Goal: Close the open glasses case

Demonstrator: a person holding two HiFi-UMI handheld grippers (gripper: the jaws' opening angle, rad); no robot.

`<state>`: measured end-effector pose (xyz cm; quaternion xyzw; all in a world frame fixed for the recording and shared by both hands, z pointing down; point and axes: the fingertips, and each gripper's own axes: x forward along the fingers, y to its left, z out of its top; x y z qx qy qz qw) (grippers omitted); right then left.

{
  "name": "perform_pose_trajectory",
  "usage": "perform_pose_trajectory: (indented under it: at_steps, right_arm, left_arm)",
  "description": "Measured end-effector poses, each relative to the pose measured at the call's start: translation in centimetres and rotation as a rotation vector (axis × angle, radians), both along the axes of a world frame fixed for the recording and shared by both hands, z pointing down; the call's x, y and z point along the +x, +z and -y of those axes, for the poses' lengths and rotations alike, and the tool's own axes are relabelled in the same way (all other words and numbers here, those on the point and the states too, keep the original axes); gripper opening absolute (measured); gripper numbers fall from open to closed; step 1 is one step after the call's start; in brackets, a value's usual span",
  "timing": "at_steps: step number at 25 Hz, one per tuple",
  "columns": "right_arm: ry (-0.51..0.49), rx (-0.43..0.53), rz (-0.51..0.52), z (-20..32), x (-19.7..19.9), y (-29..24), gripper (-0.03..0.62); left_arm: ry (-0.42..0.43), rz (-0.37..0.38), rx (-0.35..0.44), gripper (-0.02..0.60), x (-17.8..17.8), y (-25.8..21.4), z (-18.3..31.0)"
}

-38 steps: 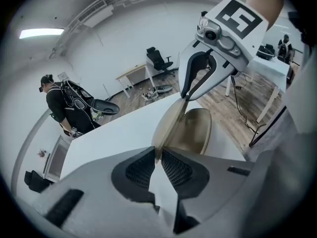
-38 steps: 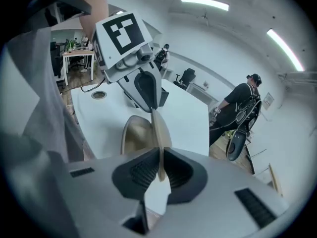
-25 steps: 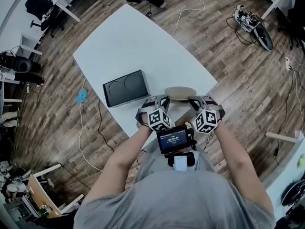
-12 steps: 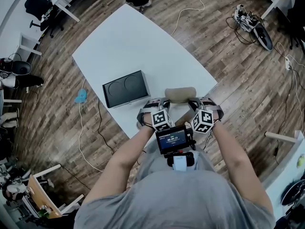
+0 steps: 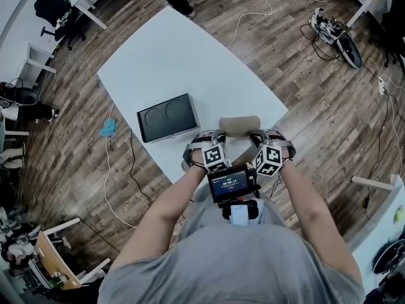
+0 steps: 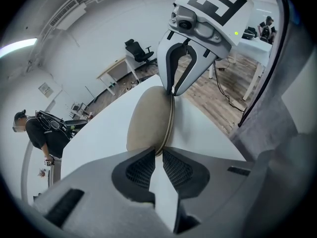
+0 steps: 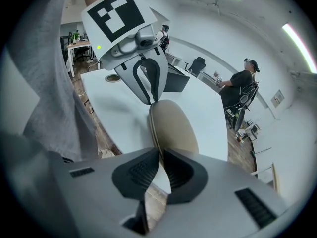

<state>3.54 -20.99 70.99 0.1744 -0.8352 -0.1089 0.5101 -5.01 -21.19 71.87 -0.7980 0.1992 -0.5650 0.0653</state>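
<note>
A tan oval glasses case (image 5: 239, 125) lies near the front edge of the white table (image 5: 171, 56), and I hold it at both ends. My left gripper (image 5: 219, 137) pinches its left end and my right gripper (image 5: 257, 136) its right end. In the left gripper view the case (image 6: 148, 120) runs from my left gripper (image 6: 158, 150) to the right gripper (image 6: 173, 92), with both halves together along a thin seam. The right gripper view shows the same: the case (image 7: 173, 125) spans from the right gripper (image 7: 161, 155) to the left gripper (image 7: 152, 102).
A black tray (image 5: 168, 117) with two round recesses sits on the table left of the case. Cables (image 5: 120, 170) trail over the wooden floor around the table. A person (image 6: 44, 130) stands beyond the table's far end. Office chairs and desks line the room's edges.
The case looked like a flatter, wider oval a second ago; now it shows as a narrower rounded block. Both grippers have drawn slightly toward me and tilted, still at its ends.
</note>
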Motion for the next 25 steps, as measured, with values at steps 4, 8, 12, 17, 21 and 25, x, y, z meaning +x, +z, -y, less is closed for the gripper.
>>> perform_pose_trajectory:
  at_steps: [4,8,12,17,21,25]
  right_arm:
    - [0.007,-0.006,0.008,-0.1,0.0,0.2,0.046]
    - [0.012,0.001,0.016,-0.2,0.0,0.4,0.046]
    - [0.026,-0.006,0.03,-0.2,0.0,0.0,0.046]
    - [0.006,-0.017,-0.027,-0.4,0.1,0.6,0.046]
    - [0.001,0.005,-0.038,-0.5,0.0,0.7,0.046]
    - [0.018,-0.008,-0.004,-0.6,0.4,1.2,0.046]
  left_arm:
    - [0.001,0.009,0.001,0.048,-0.1,0.2,-0.1]
    - [0.006,0.012,0.004,0.048,0.0,0.3,-0.2]
    - [0.01,0.02,0.002,0.048,-0.1,0.2,-0.3]
    - [0.021,0.029,-0.005,0.048,-0.2,0.5,-0.3]
    - [0.028,0.053,-0.026,0.048,-0.5,1.0,-0.6]
    - [0.024,0.06,-0.026,0.048,-0.4,1.0,-0.5]
